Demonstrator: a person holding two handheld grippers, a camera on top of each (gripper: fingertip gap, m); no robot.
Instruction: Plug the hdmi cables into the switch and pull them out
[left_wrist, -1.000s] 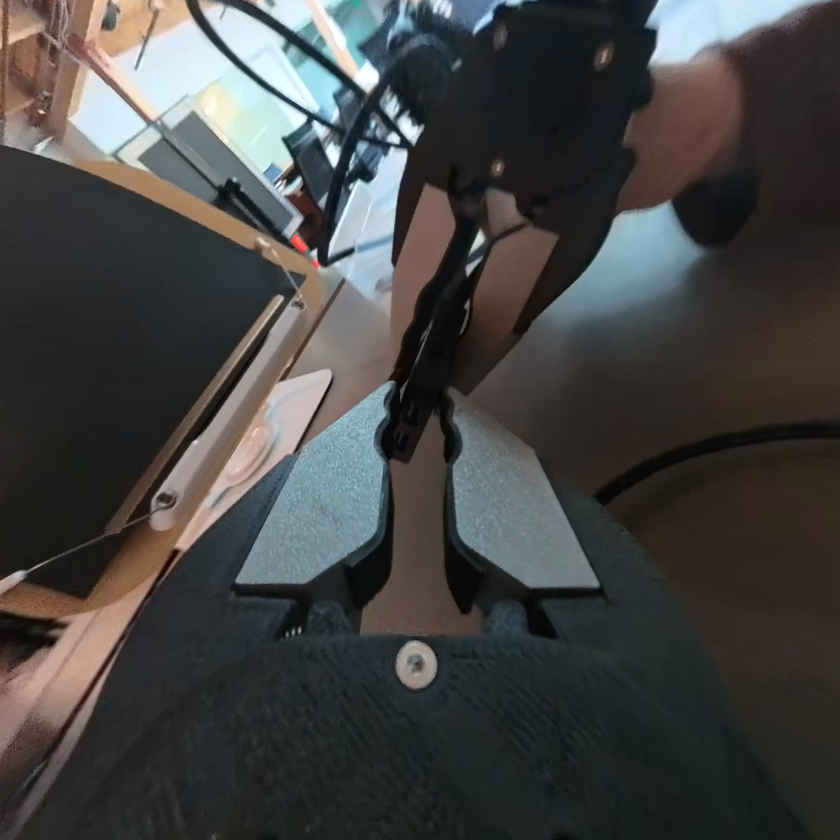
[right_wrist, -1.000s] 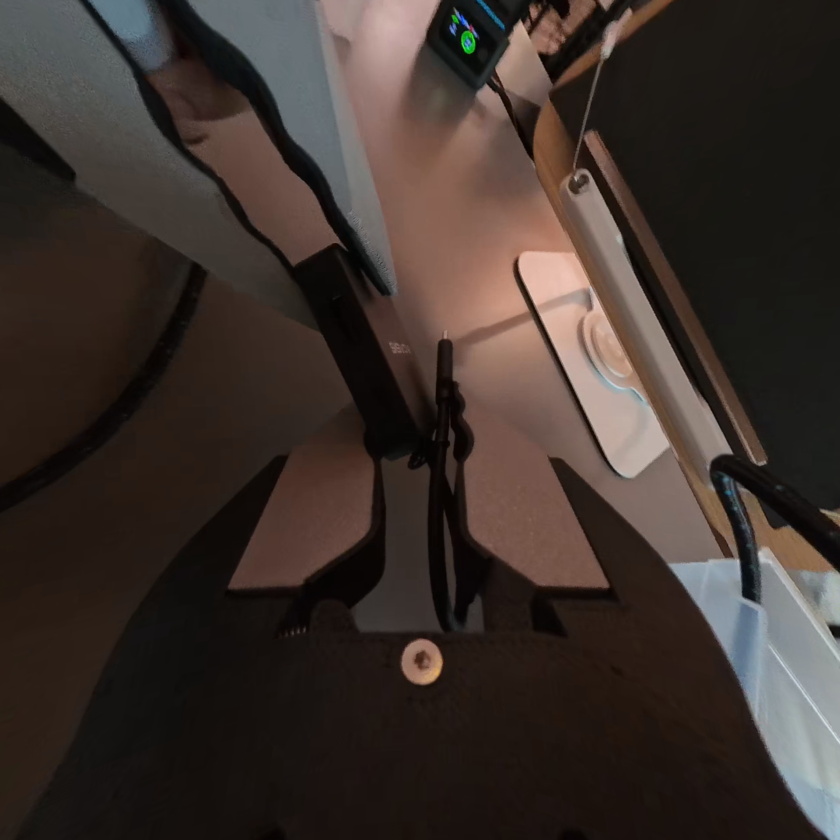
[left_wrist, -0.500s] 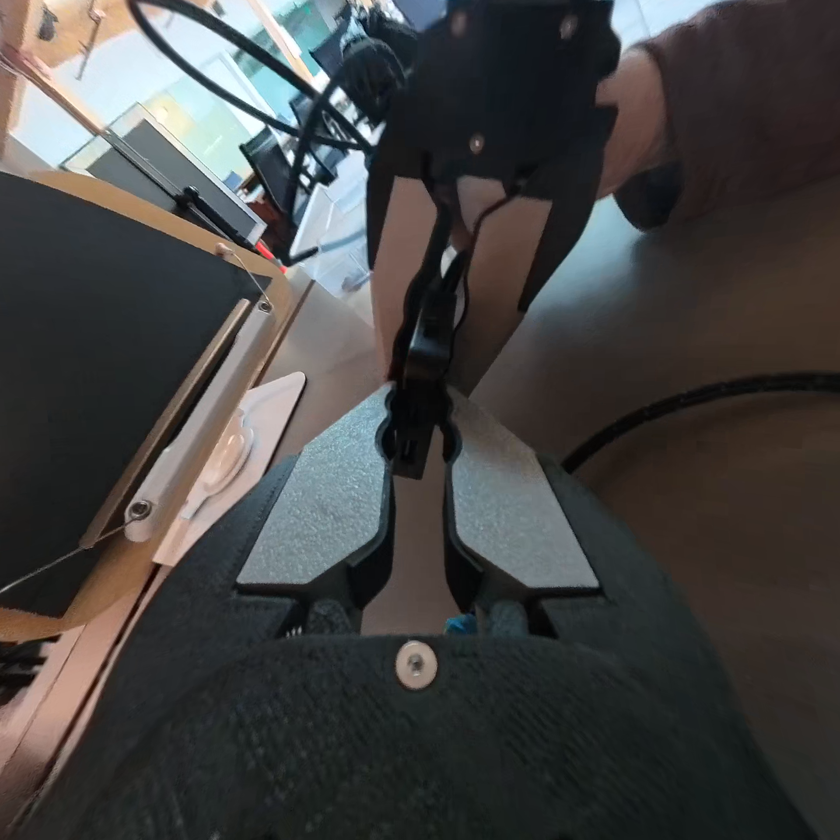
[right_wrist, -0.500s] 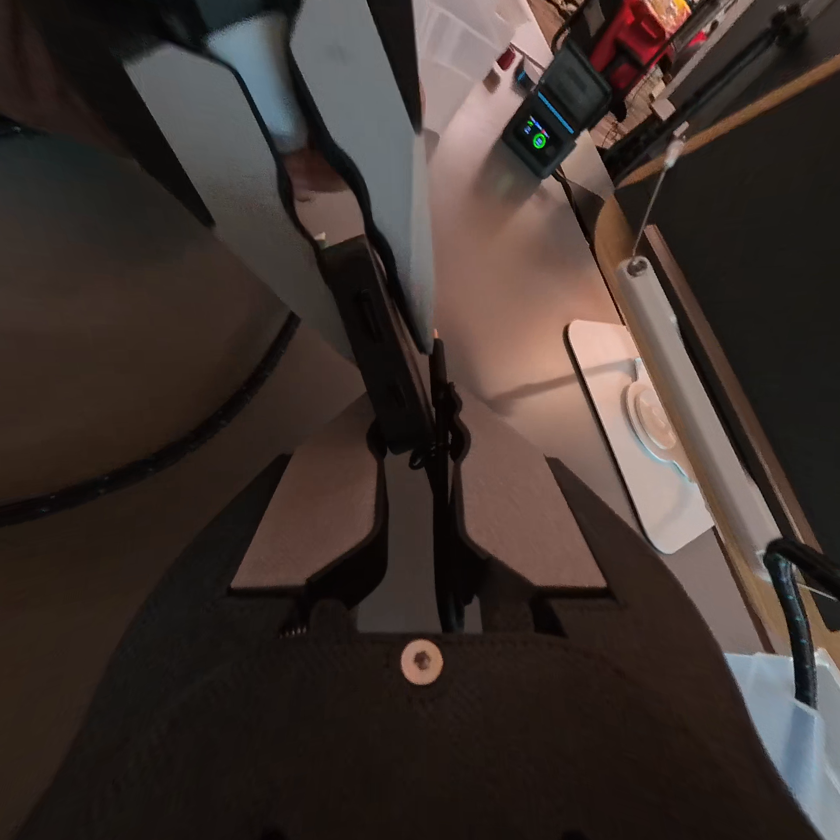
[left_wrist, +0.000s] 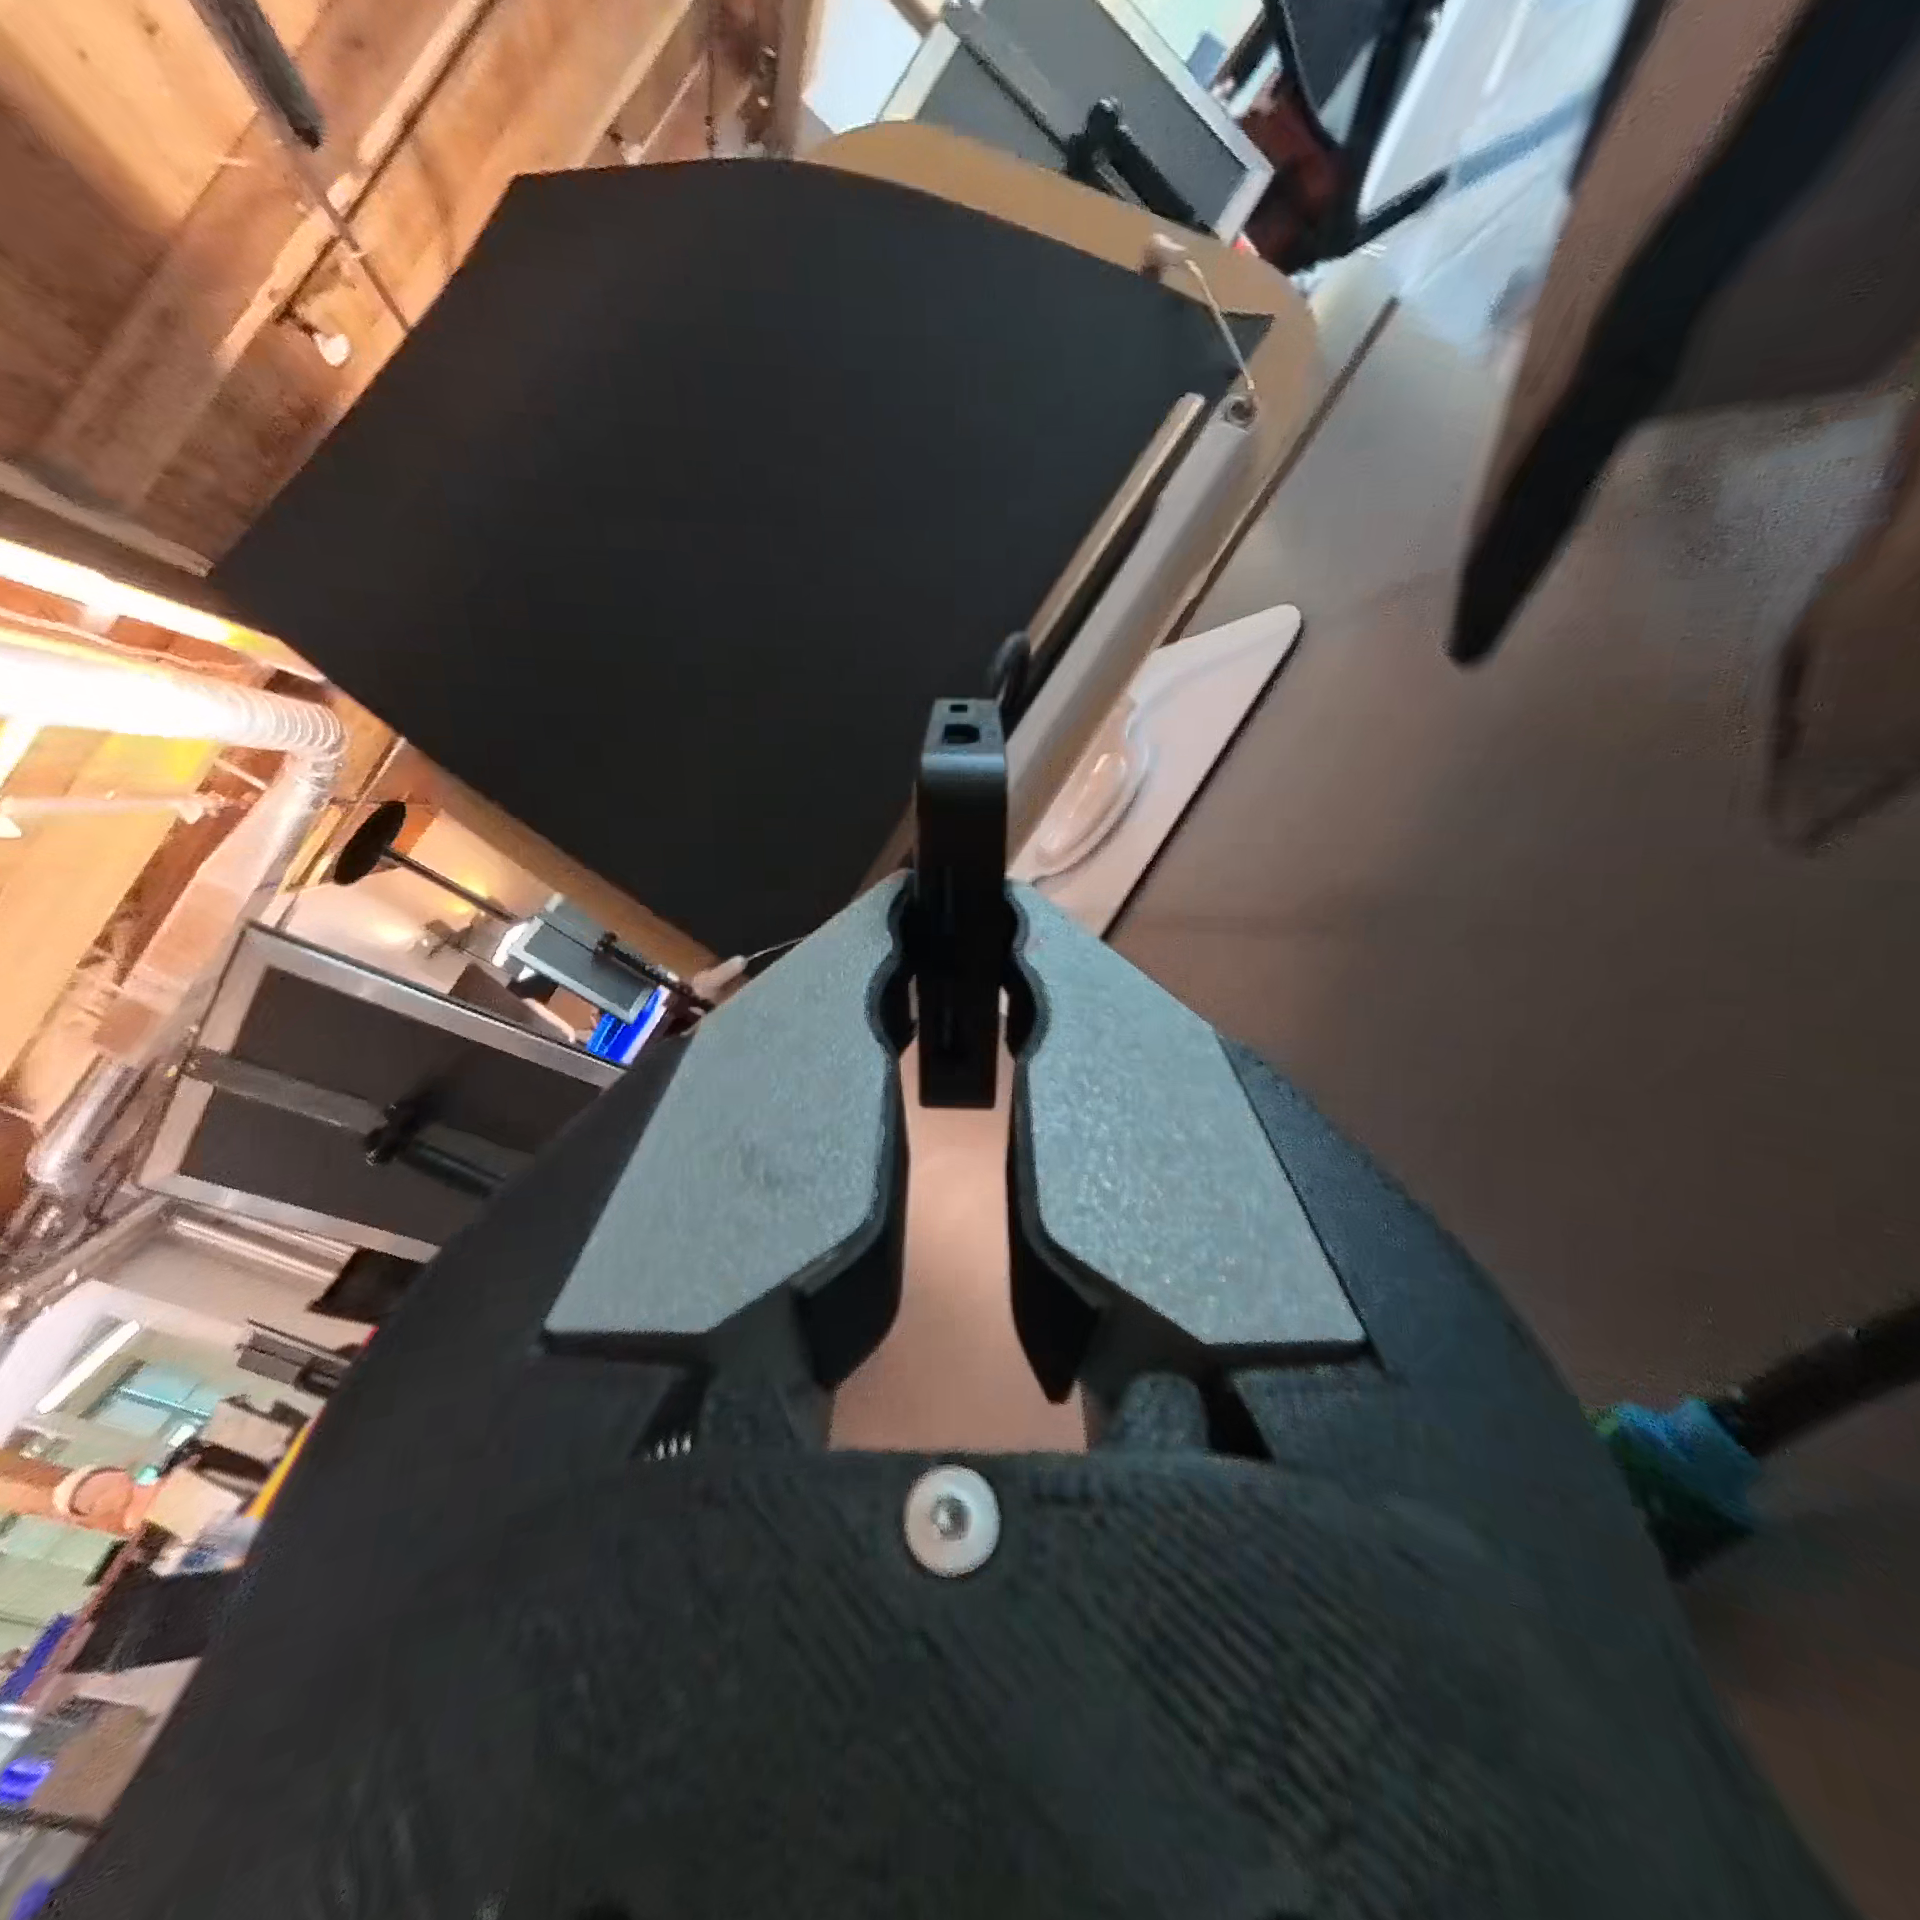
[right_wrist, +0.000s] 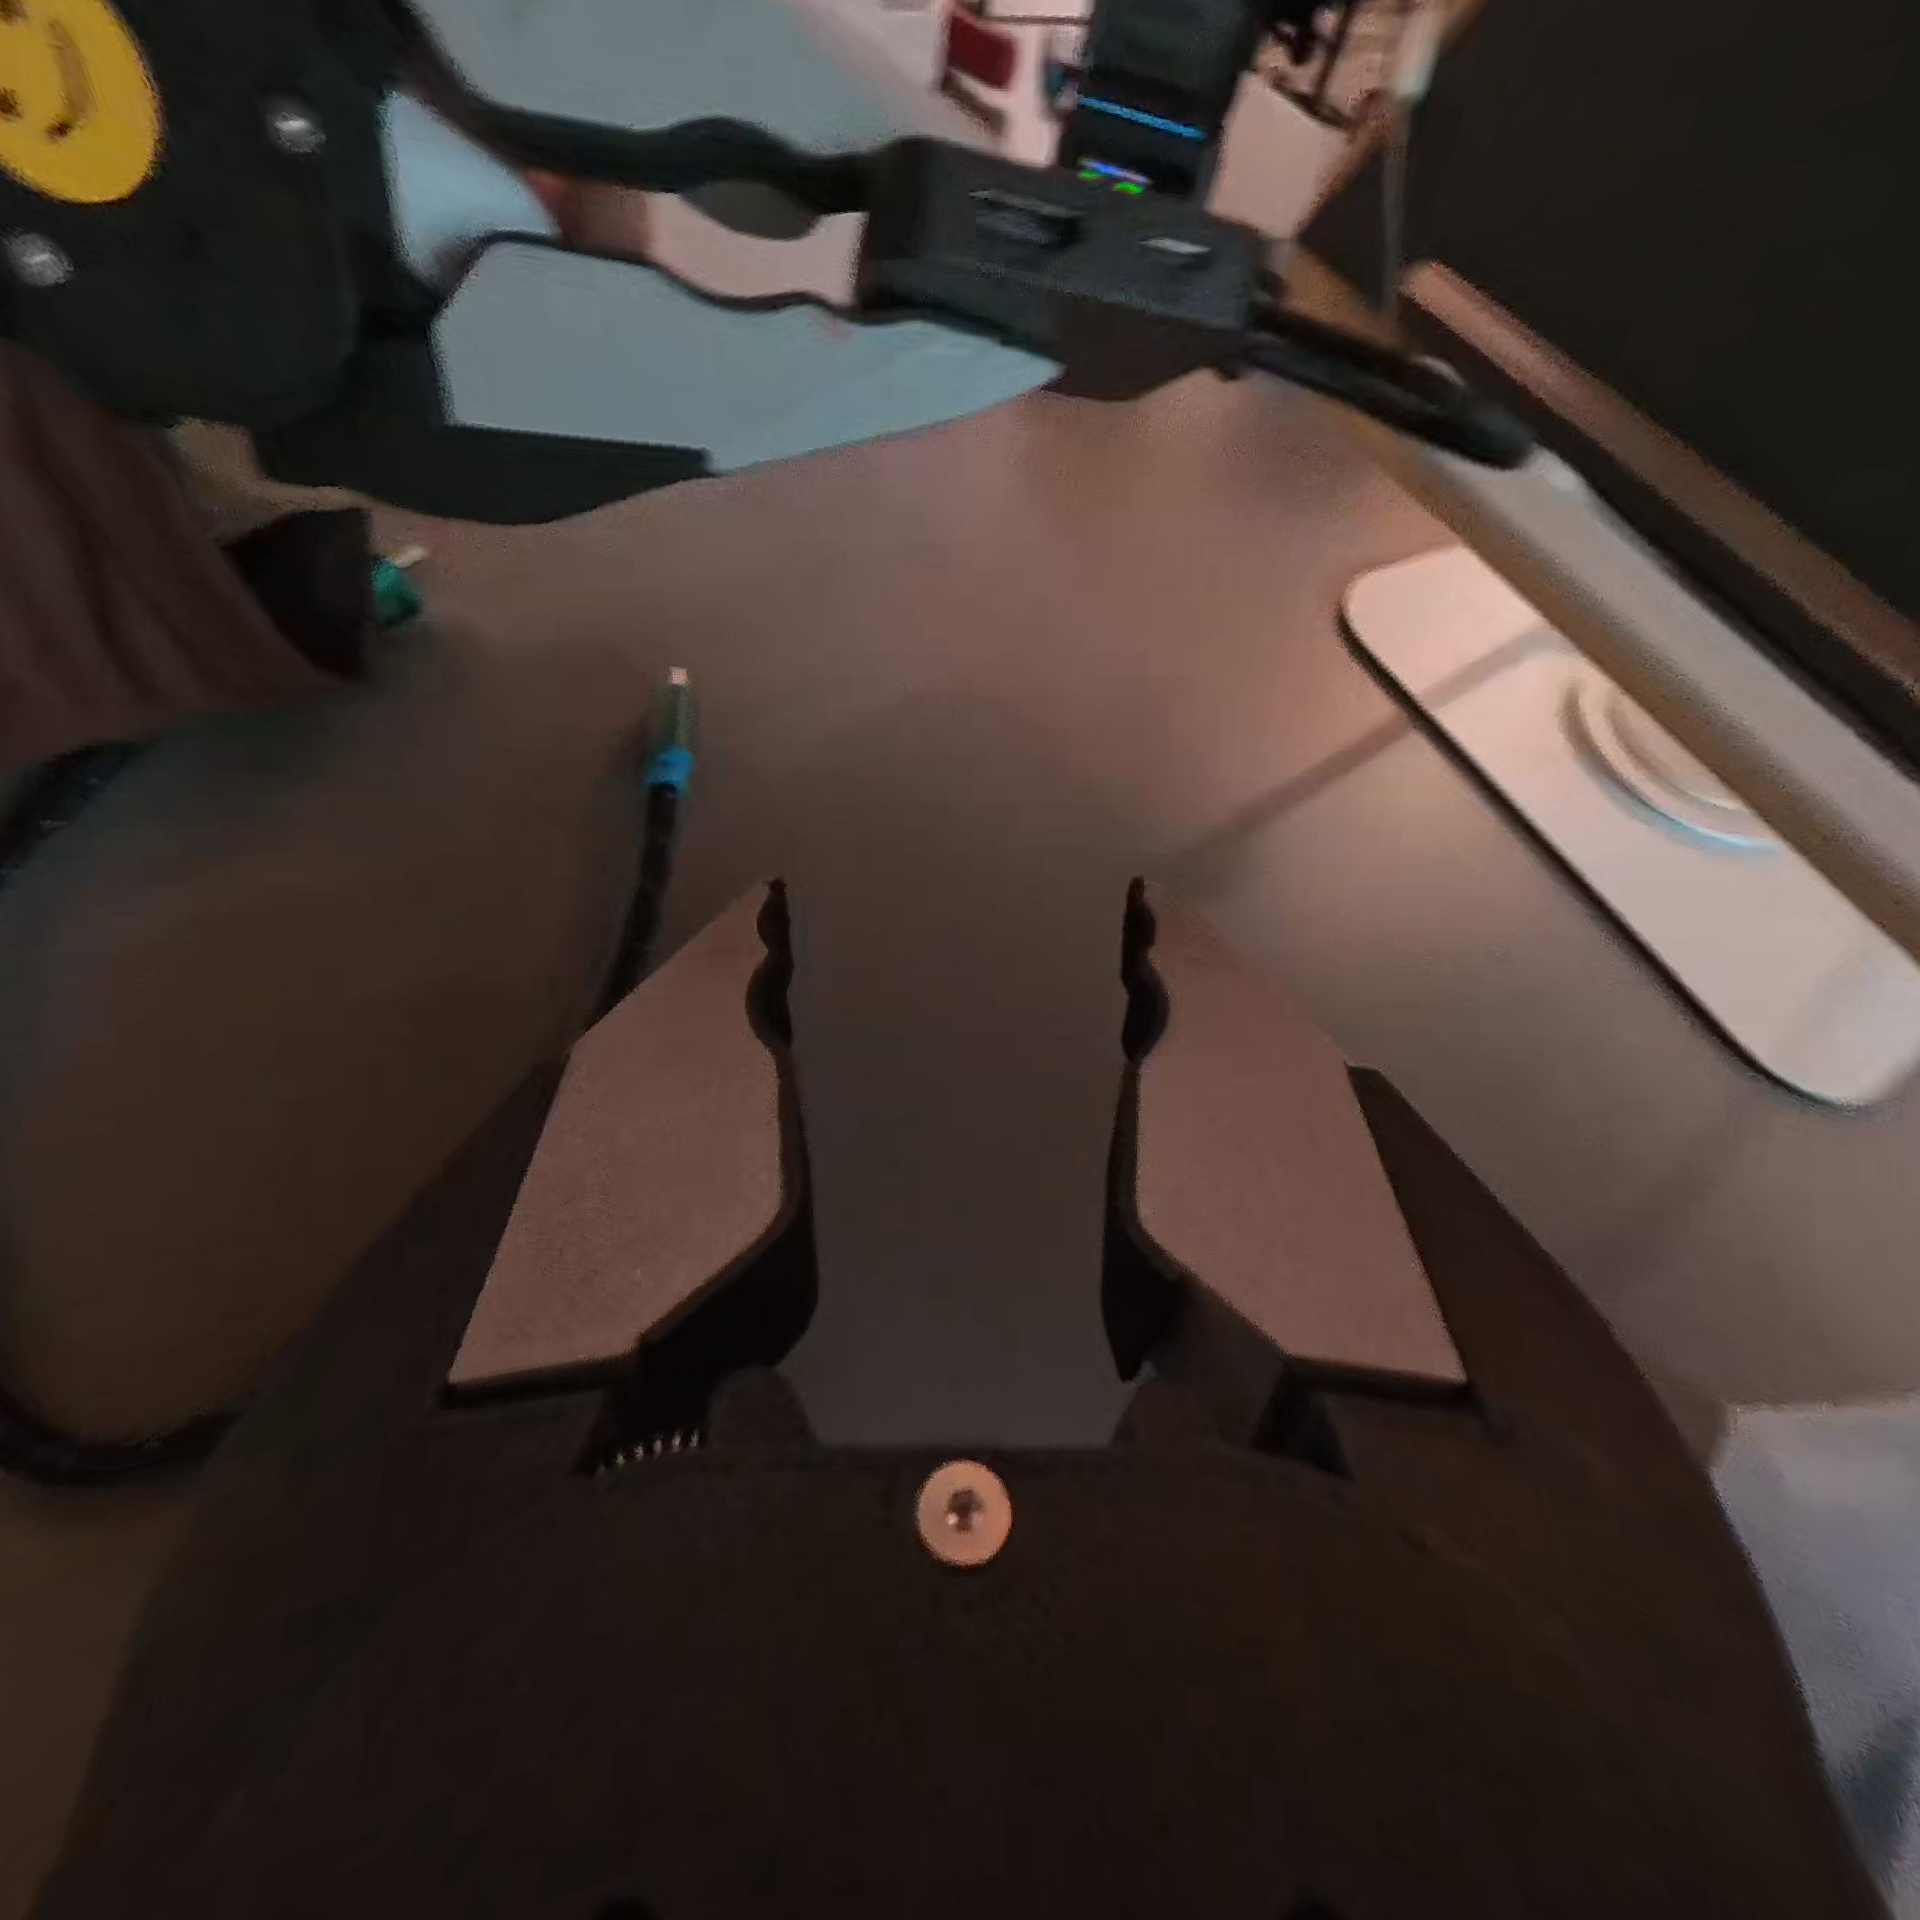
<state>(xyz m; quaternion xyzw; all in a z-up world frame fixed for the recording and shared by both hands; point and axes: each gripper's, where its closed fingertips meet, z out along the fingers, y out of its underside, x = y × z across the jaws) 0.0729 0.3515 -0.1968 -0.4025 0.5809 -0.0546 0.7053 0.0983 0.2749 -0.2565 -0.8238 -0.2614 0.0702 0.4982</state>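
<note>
My left gripper (left_wrist: 958, 909) is shut on the black switch (left_wrist: 961, 831) and holds it edge-on in the air, with ports showing on its far end. The right wrist view shows the same switch (right_wrist: 1060, 260) up at the top, with a thin black lead (right_wrist: 1382, 390) hanging from its right end. My right gripper (right_wrist: 956, 894) is open and empty above the brown table (right_wrist: 987, 644). An HDMI cable with a blue band (right_wrist: 665, 753) lies on the table just left of my right gripper's left finger, with its plug pointing away.
A second cable with a green band (left_wrist: 1673, 1455) lies at the table's right in the left wrist view. A black monitor (left_wrist: 675, 499) stands on a white base plate (right_wrist: 1621, 810). A person's dark sleeve (right_wrist: 156, 582) is at the left.
My right gripper has opened, let go of the blue-banded cable and drawn back from the switch; the cable now lies on the table. My left gripper has swung away, still holding the switch.
</note>
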